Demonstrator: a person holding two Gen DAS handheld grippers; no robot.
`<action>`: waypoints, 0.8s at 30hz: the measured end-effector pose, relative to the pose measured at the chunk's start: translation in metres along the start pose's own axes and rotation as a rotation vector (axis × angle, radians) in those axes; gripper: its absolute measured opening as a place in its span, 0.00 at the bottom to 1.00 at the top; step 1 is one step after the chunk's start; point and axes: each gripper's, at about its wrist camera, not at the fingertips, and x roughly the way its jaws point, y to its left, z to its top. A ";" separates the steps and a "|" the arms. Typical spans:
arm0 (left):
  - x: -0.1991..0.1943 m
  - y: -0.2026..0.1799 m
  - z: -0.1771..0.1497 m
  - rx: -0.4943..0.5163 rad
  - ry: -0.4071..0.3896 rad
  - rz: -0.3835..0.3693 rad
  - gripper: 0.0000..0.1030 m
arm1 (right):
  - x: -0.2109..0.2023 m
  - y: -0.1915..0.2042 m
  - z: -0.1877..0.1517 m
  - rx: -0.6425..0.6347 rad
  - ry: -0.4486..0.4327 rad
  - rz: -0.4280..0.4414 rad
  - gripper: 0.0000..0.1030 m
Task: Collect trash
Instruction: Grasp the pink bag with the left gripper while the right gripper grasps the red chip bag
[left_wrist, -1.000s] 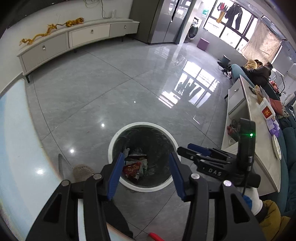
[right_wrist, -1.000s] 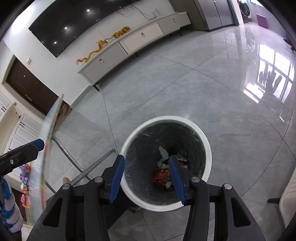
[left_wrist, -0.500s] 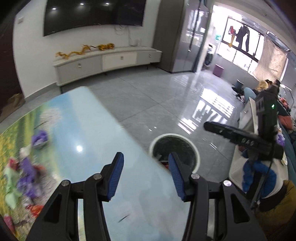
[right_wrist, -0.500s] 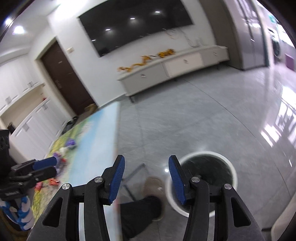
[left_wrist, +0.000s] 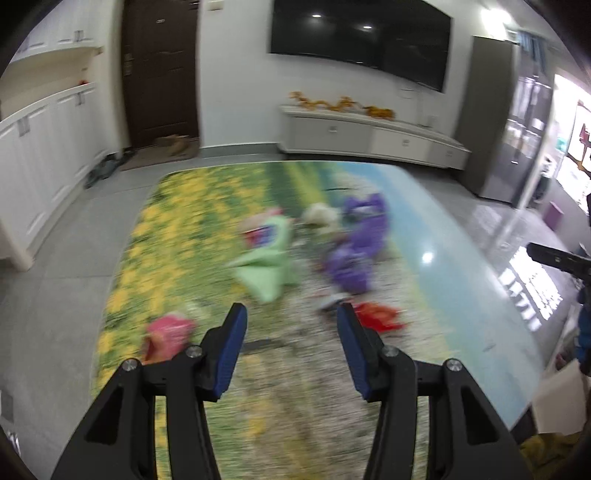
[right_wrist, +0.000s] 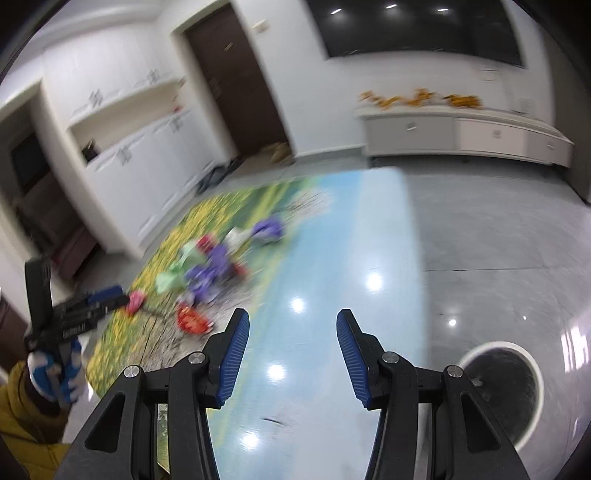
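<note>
Both grippers, left gripper (left_wrist: 290, 328) and right gripper (right_wrist: 291, 332), hang released and empty, ready for another pick. Scattered wrappers (left_wrist: 354, 254) lie on the table (left_wrist: 443, 258) ahead of the left fingers; the bin (right_wrist: 517, 398) stands on the floor, right of the right fingers.

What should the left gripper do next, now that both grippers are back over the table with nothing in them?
Probably lower the left gripper onto the red wrapper just beyond its right finger. Its jaws stand open and empty, that piece looks nearest, and more litter, green and purple, lies further up the table. The bin waits on the floor beside it.
</note>
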 end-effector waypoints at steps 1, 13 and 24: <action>0.000 0.009 -0.003 -0.007 0.000 0.018 0.48 | 0.013 0.009 0.001 -0.024 0.028 0.015 0.47; 0.027 0.080 -0.024 -0.113 0.038 0.126 0.59 | 0.110 0.101 0.002 -0.275 0.262 0.170 0.47; 0.055 0.093 -0.027 -0.143 0.082 0.101 0.58 | 0.178 0.140 0.000 -0.387 0.373 0.212 0.47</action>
